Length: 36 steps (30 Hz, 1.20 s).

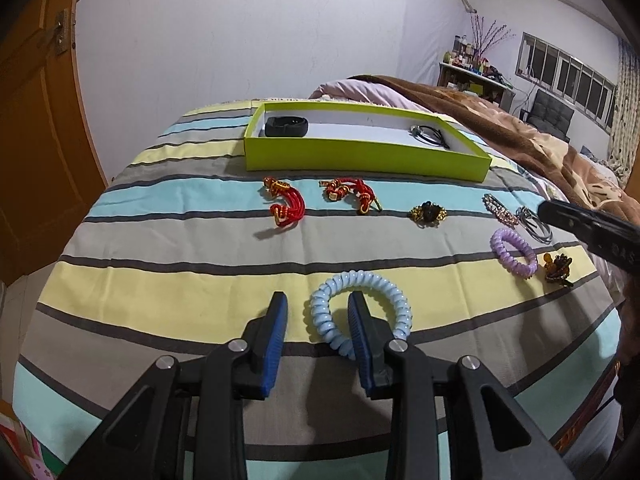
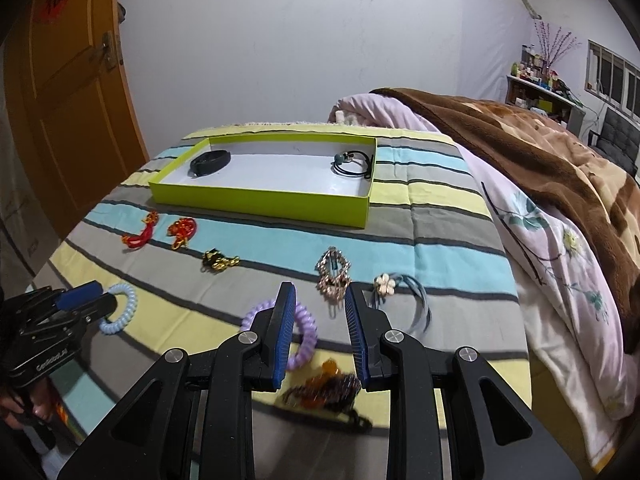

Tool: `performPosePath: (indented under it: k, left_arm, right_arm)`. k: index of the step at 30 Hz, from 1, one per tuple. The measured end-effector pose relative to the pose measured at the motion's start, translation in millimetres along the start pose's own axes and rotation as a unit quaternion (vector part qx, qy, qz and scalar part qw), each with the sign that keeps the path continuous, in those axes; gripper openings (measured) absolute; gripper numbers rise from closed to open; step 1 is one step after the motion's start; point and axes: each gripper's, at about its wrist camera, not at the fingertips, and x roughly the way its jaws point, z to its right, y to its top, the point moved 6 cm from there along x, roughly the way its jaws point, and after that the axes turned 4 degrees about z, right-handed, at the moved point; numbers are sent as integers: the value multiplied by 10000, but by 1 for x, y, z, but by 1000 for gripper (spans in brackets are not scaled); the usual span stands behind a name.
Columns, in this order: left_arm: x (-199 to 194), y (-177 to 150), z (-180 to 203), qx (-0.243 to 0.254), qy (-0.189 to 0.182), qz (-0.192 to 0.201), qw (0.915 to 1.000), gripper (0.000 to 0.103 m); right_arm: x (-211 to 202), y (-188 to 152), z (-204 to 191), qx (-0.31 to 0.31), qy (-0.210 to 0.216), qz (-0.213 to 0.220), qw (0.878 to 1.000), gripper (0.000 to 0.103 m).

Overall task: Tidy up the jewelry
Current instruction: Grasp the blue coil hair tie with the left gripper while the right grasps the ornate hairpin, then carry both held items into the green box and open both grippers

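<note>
A lime-green box [image 1: 360, 162] [image 2: 256, 202] lies on the striped bed and holds a black band [image 1: 286, 126] and a black hair tie [image 1: 430, 136]. My left gripper [image 1: 318, 304] is open, its right finger inside the light-blue spiral hair tie [image 1: 394, 300] [image 2: 124, 308], its left finger outside the loop. My right gripper [image 2: 320, 294] is open, above an amber-and-dark hair clip [image 2: 320, 394], with a purple spiral tie [image 2: 300, 332] [image 1: 514, 252] behind its left finger.
Loose on the bedspread lie two red knotted bracelets [image 1: 286, 204] [image 1: 348, 192], a black-gold clip [image 1: 428, 213], a rhinestone clip [image 2: 333, 272] and a flower hair tie [image 2: 386, 284]. A brown blanket [image 2: 540, 152] and quilt pile up at the right. A wooden door [image 2: 76, 100] stands left.
</note>
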Motion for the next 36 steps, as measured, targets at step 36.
performPosePath:
  k: [36]
  left_arm:
    - [-22,44,14,138,-237,440,9987,10]
  right_arm:
    - [15,23,-5,-80,317,-271,9991,4]
